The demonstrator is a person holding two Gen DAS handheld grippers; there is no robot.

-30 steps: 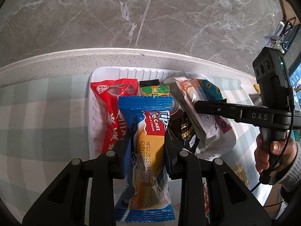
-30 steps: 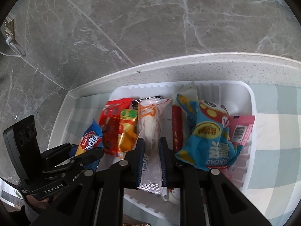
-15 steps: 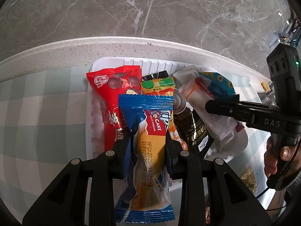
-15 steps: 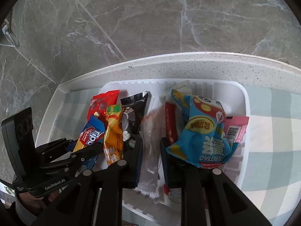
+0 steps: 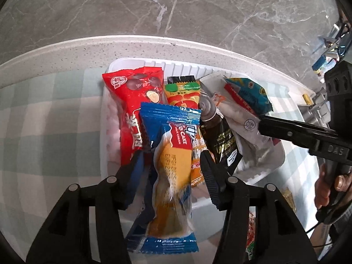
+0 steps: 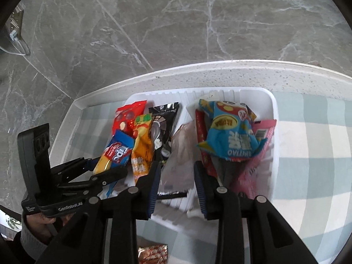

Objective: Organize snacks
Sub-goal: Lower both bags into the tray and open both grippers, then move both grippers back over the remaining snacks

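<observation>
The white tray (image 5: 105,132) sits on a checked cloth (image 5: 44,132) by a speckled ledge (image 6: 220,74) under a grey marble wall (image 5: 110,6). The left gripper (image 5: 173,162) has just been opening; its jaws stand spread, and the blue cake packet (image 5: 171,154) lies loose between them over the tray's near rim, against a red packet (image 5: 132,101) and an orange packet (image 5: 182,92). The right gripper (image 6: 176,176), jaws also just parting, frames a clear wrapper (image 6: 180,154) without pinching it, crowded by a black sachet (image 6: 165,121) and a blue chip bag (image 6: 228,136).
</observation>
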